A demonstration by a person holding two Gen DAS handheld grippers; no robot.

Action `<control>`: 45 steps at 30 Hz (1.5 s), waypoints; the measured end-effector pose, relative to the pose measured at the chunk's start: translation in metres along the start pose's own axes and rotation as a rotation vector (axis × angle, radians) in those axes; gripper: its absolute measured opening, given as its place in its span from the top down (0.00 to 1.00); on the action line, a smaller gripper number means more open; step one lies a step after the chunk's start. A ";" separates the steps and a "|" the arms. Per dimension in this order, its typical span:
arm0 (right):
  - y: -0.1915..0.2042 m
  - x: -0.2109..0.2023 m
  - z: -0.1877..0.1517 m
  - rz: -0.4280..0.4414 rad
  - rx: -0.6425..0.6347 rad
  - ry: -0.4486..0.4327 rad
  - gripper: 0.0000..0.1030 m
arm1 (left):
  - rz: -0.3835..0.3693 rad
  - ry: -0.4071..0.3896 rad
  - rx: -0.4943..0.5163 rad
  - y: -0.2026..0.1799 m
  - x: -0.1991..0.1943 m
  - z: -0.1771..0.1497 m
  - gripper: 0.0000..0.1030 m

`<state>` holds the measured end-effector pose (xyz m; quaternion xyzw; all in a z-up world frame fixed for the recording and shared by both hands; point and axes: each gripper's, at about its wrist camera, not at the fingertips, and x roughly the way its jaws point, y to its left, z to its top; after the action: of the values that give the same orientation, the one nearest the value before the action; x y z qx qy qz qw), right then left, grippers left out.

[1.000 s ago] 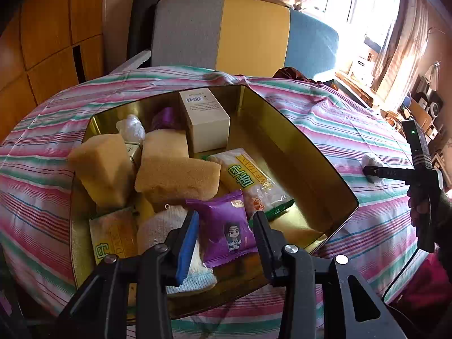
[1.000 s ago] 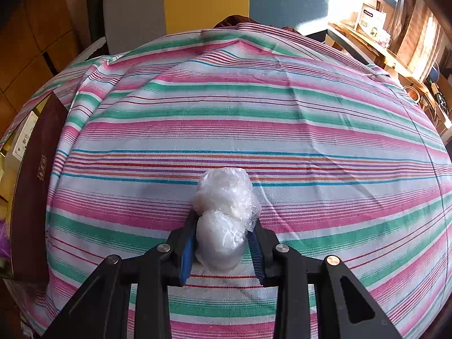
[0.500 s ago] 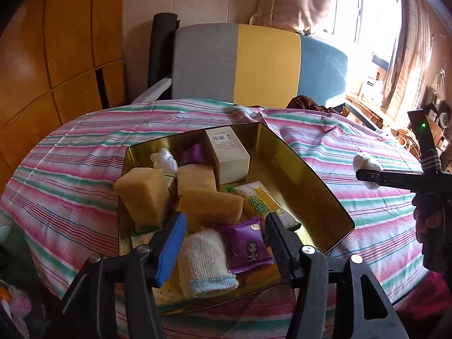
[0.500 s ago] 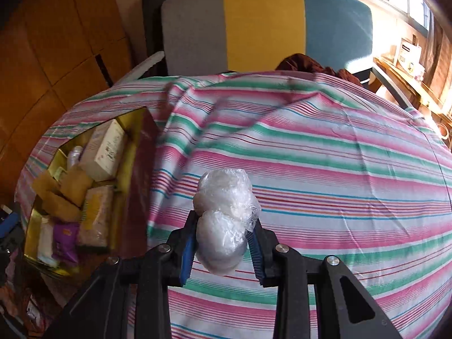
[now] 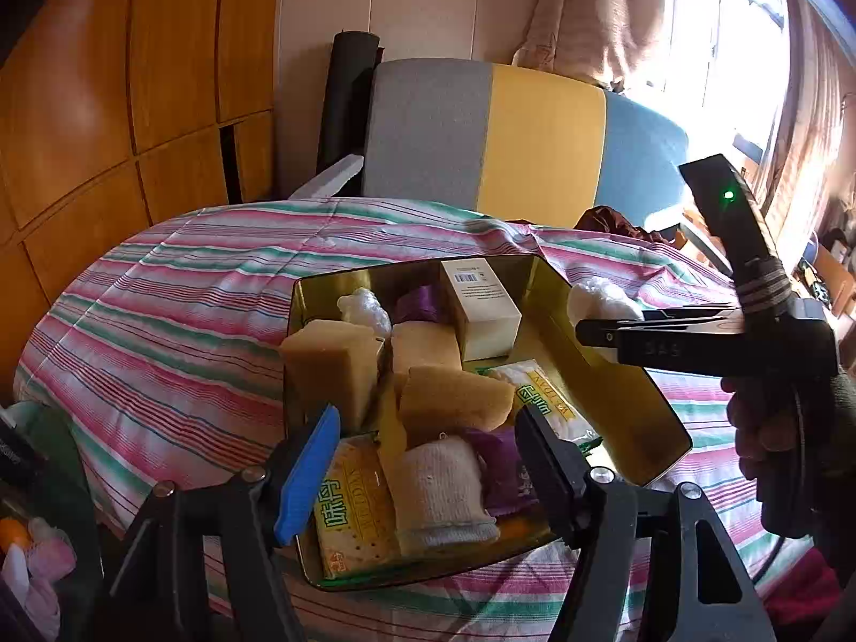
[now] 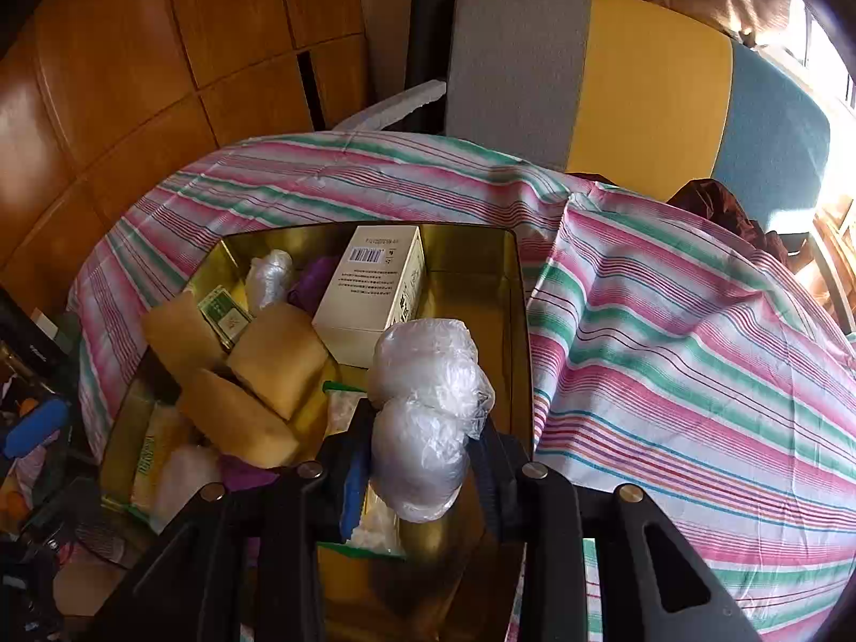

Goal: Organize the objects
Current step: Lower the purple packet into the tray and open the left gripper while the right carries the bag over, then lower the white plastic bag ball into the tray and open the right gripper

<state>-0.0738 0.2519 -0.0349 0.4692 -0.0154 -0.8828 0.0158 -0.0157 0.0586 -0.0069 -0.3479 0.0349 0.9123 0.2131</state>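
On a table draped in a striped cloth [image 5: 176, 321], seen from the left wrist camera, sits a gold tin box [image 5: 615, 374] packed with goods. Low in the foreground, the left gripper [image 5: 428, 455] has just been opening its jaws; they stand apart and grip nothing, hovering above the near end of the box over a rolled white sock [image 5: 444, 487] and a purple packet [image 5: 503, 471], touching neither as far as can be seen. Yellow sponges [image 5: 331, 364], a cracker packet [image 5: 353, 503] and a pale carton [image 5: 481, 315] also lie inside. At the right, a person's hand [image 5: 770, 428] holds the right gripper [image 5: 588, 329] level over the box's right rim, with a white plastic-wrapped bundle [image 5: 594, 294] at its tip.

From the right wrist camera, the right gripper [image 6: 420, 460] is clamped tight on the plastic-wrapped bundle [image 6: 428, 401], a two-lobed lump of crinkled clear film. Its long axis runs straight out along the fingers, the lower lobe pinched between the pads, the upper lobe pointing away toward the carton [image 6: 369, 294]. It hangs above the box's [image 6: 513, 321] right side, near the wall. Sponges [image 6: 278, 358] fill the left part.
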 end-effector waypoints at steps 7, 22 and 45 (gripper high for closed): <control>0.002 0.037 0.003 -0.043 -0.003 0.068 0.66 | 0.024 0.009 -0.027 0.011 0.003 -0.002 0.27; -0.011 0.029 -0.010 -0.041 0.068 0.029 0.55 | 0.062 0.030 -0.038 0.013 0.011 -0.005 0.10; 0.008 -0.077 -0.091 -0.133 0.160 -0.191 0.39 | 0.203 0.007 -0.130 0.003 -0.018 -0.017 0.00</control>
<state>0.0444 0.2464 -0.0220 0.3829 -0.0559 -0.9185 -0.0818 0.0062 0.0458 -0.0081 -0.3589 0.0116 0.9283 0.0963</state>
